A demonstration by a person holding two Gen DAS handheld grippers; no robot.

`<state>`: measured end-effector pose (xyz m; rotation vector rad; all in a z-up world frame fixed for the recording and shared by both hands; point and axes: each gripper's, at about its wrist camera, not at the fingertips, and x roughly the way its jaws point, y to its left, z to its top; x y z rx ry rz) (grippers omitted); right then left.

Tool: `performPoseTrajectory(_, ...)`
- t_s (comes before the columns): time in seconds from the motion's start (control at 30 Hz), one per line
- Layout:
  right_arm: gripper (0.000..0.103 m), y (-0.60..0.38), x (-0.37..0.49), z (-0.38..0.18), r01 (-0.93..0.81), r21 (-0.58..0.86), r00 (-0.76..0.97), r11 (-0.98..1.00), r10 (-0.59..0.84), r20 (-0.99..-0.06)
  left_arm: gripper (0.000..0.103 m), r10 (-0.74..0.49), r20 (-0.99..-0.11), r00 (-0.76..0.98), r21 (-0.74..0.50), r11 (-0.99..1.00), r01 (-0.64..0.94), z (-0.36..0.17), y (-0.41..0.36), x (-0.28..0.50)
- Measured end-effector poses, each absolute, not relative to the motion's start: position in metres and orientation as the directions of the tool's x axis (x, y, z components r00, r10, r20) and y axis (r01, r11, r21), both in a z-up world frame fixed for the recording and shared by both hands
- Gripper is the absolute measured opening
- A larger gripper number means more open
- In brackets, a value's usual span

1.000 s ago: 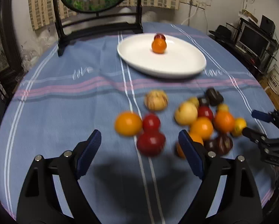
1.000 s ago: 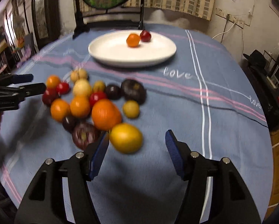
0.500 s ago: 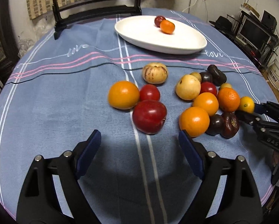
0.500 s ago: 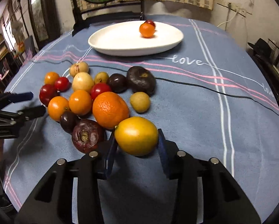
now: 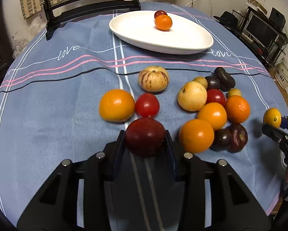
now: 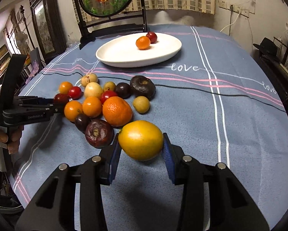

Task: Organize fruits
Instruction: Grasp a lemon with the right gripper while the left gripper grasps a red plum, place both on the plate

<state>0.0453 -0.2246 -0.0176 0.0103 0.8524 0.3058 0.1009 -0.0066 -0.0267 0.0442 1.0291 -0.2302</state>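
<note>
Tabletop (image 5: 47, 100) under a blue striped cloth carries everything: a white oval plate (image 5: 136, 30) at the far side, already holding a small orange fruit (image 5: 163, 22) and a red one (image 5: 160, 13) touching it, and a loose cluster of fruit nearer the grippers.

In the left wrist view, the left gripper (image 5: 145, 140) is closing its fingers on a dark red plum (image 5: 145, 136), which sits between the pads at the near edge of the cluster, touching a red tomato (image 5: 147, 105) just beyond it. In the right wrist view, the right gripper (image 6: 141, 150) has its fingers clamped on a yellow lemon-like fruit (image 6: 140, 140), seemingly lifted a little off the cloth, judging by its shadow, just beside a dark purple fruit (image 6: 98, 132).

Risks from here, as I judge them: both fruits are round and smooth, so a grip off the widest part could squirt them out during the carry. The plum's grip is not yet settled, and lifting early could drop it or nudge the tomato into rolling. Both hands heading to the plate together could collide, and a careless release could send fruit rolling off the shallow rim.
</note>
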Motion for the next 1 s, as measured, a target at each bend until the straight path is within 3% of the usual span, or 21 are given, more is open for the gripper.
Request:
performPoseTrajectory(0.23, 0.042, -0.220, 0.050, 0.025, -0.277, 0.106, 0.704, 0.955, 0.277, -0.654, 0.040, -0.206, -0.799, 0.565, -0.064, 0.963, 0.261, 0.021, -0.010, 0.094)
performPoseTrajectory(0.43, 0.042, -0.206, 0.090, 0.063, -0.293, 0.084, 0.784, 0.952, 0.290, -0.548, 0.040, -0.219, -0.737, 0.639, -0.042, 0.959, 0.281, 0.059, -0.032, 0.138)
performPoseTrajectory(0.77, 0.042, -0.180, 0.207, 0.014, -0.270, 0.043, 0.689, 0.962, 0.225, -0.689, 0.040, -0.142, -0.759, 0.635, 0.008, 0.974, 0.227, 0.029, -0.060, 0.230)
performPoseTrajectory(1.0, 0.042, -0.169, 0.234, -0.005, -0.289, 0.000, 0.661, 0.957, 0.199, -0.723, 0.040, -0.113, -0.782, 0.612, 0.005, 0.982, 0.187, 0.009, -0.057, 0.260)
